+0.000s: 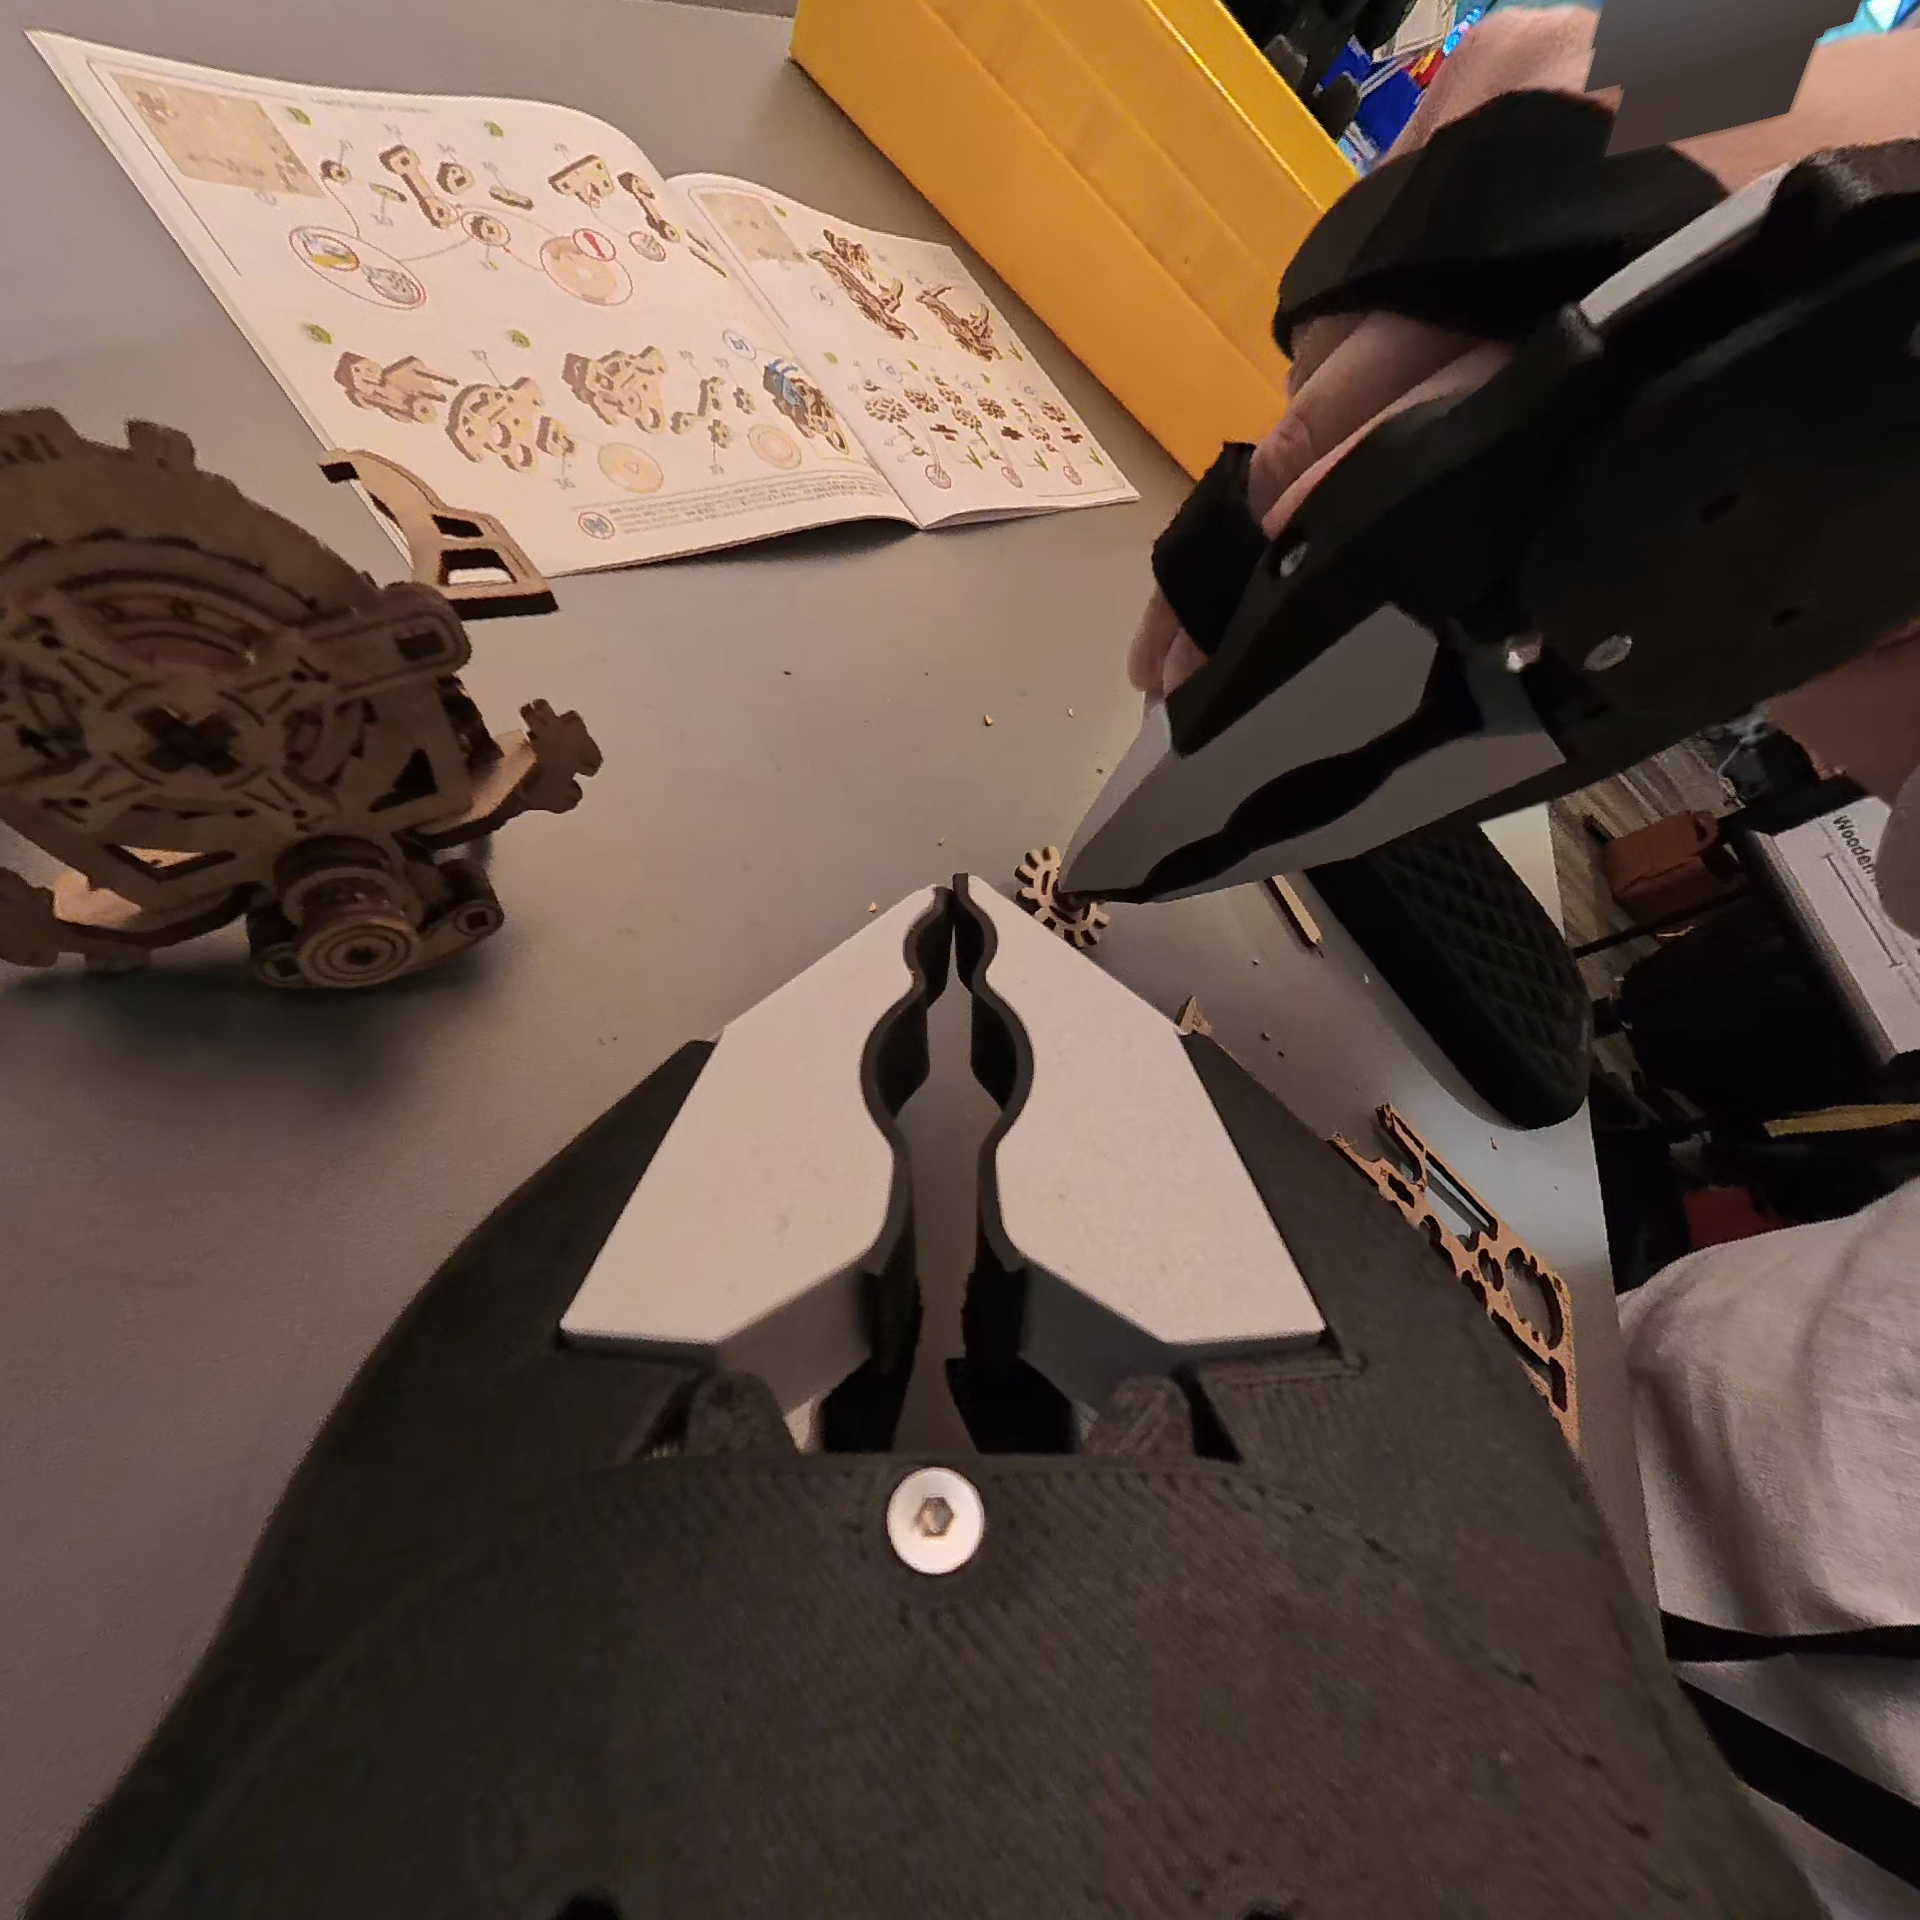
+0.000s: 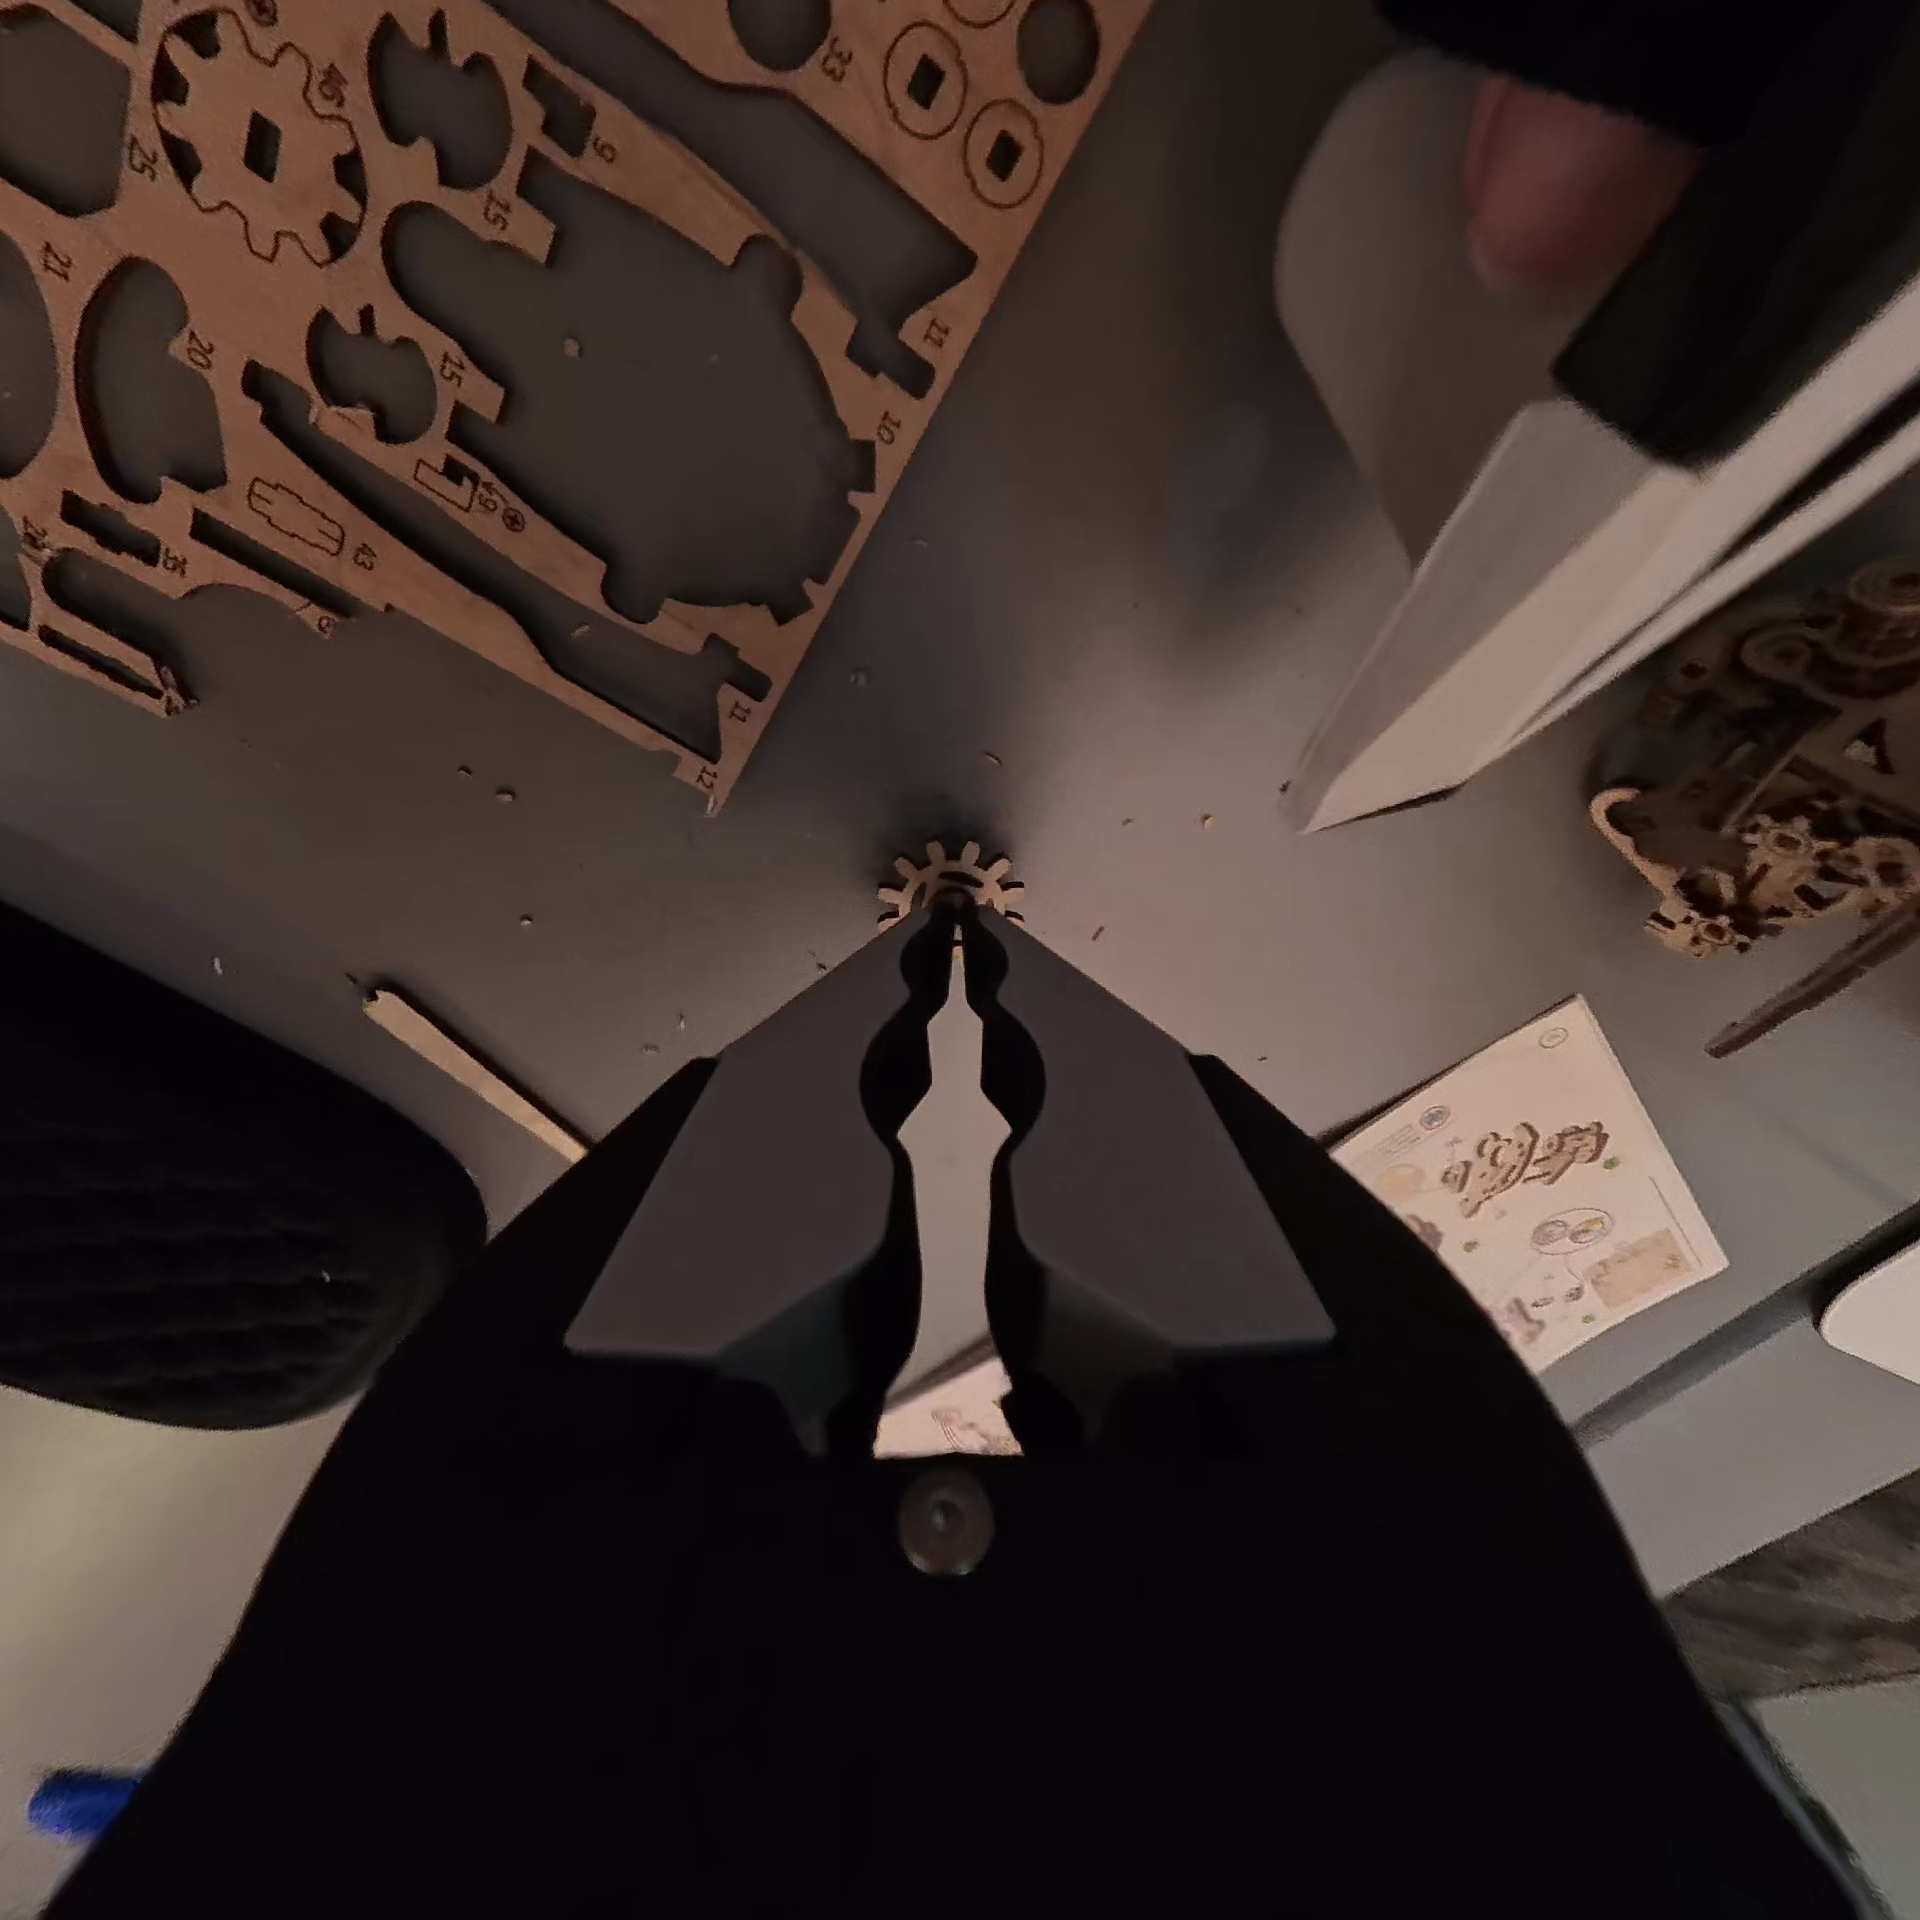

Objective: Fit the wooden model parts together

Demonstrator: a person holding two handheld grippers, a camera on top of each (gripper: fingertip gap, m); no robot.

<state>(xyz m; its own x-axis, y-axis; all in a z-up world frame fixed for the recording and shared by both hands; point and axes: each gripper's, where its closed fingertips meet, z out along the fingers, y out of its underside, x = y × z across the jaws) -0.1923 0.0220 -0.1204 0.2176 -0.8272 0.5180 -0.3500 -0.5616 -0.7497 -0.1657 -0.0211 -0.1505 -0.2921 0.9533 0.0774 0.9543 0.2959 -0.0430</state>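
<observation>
A small toothed wooden gear [image 2: 940, 871] sits at the tips of my right gripper [image 2: 956, 923], which is shut on its middle just above the grey table. The gear [image 1: 1044, 878] and the right gripper [image 1: 1075, 894] also show in the left wrist view. My left gripper [image 1: 954, 891] is shut and empty, its tips just left of the gear; it also shows in the right wrist view [image 2: 1311, 821]. A partly built wooden model [image 1: 239, 727] stands on the table to the left. A loose curved wooden part [image 1: 457, 530] lies behind it.
An open instruction booklet [image 1: 582, 312] lies at the back, beside a yellow box [image 1: 1060, 187]. A punched-out wooden sheet [image 2: 520, 312] lies next to the gear. A thin wooden stick [image 2: 468, 1070] and a black quilted object [image 2: 208, 1195] lie near the table's edge. Wood crumbs dot the table. There is about 6 cm between the tips of the two grippers.
</observation>
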